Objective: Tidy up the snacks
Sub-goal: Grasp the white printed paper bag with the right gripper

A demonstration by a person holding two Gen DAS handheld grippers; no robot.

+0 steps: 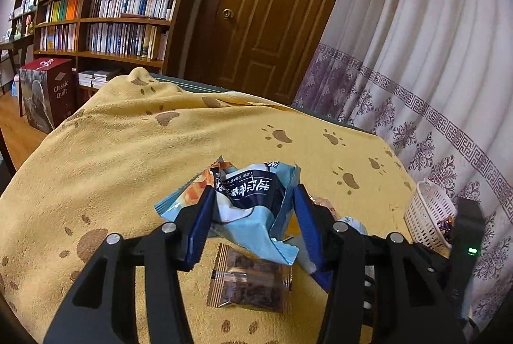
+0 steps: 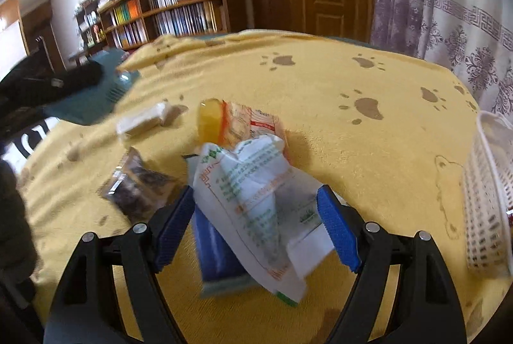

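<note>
Snacks lie mid-worktop; left gripper (image 1: 253,209) jaws pinch a blue packet (image 1: 247,202), right gripper (image 2: 256,222) jaws stand wide around a white packet (image 2: 256,199); carry each gently to the basket (image 2: 487,202) at the right edge

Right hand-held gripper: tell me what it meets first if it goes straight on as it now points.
Probably the crumpled white snack packet with green and orange print, already lying between the open right hand-held gripper fingers. Depth is unclear in this blurred view, so contact cannot be told.
</note>
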